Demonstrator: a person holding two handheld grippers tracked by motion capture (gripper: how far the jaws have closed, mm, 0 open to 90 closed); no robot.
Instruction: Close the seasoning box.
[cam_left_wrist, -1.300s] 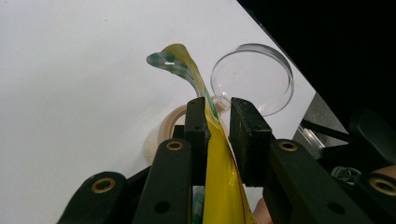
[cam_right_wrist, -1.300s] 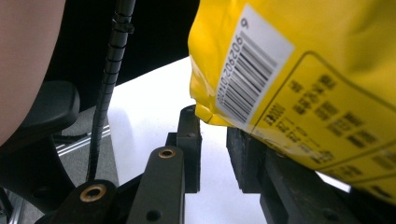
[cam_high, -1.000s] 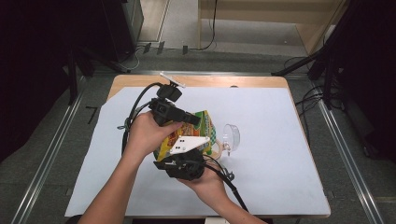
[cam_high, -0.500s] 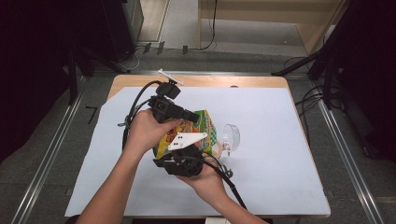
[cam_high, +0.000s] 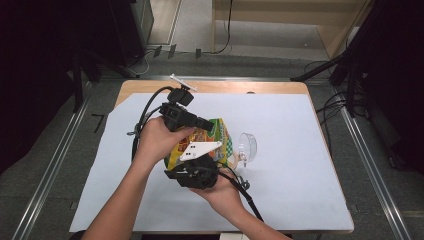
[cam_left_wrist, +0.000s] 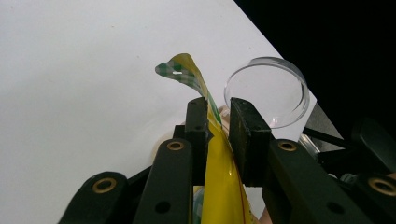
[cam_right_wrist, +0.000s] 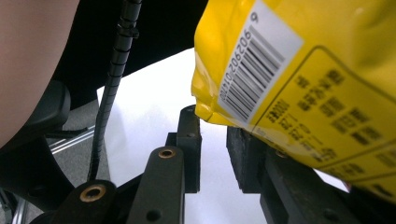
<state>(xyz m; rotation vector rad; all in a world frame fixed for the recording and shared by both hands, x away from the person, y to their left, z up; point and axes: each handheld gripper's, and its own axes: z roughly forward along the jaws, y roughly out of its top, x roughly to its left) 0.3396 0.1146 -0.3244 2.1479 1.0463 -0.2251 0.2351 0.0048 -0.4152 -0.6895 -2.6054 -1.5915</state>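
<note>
The left tool (cam_left_wrist: 218, 122) is clamped on the top edge of the yellow snack bag (cam_left_wrist: 219, 186), which stands between both tools above the table (cam_high: 300, 150). The clear bowl (cam_high: 247, 147) lies just right of the bag. The right tool (cam_right_wrist: 214, 154) is apparently parted, empty, under the bag's barcoded lower corner.

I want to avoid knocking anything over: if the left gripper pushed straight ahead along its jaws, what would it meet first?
Probably the clear round dish, which lies just beyond the left gripper and a little to one side of its line. The jaws are already clamped on the yellow snack bag. Depth is hard to judge.
</note>
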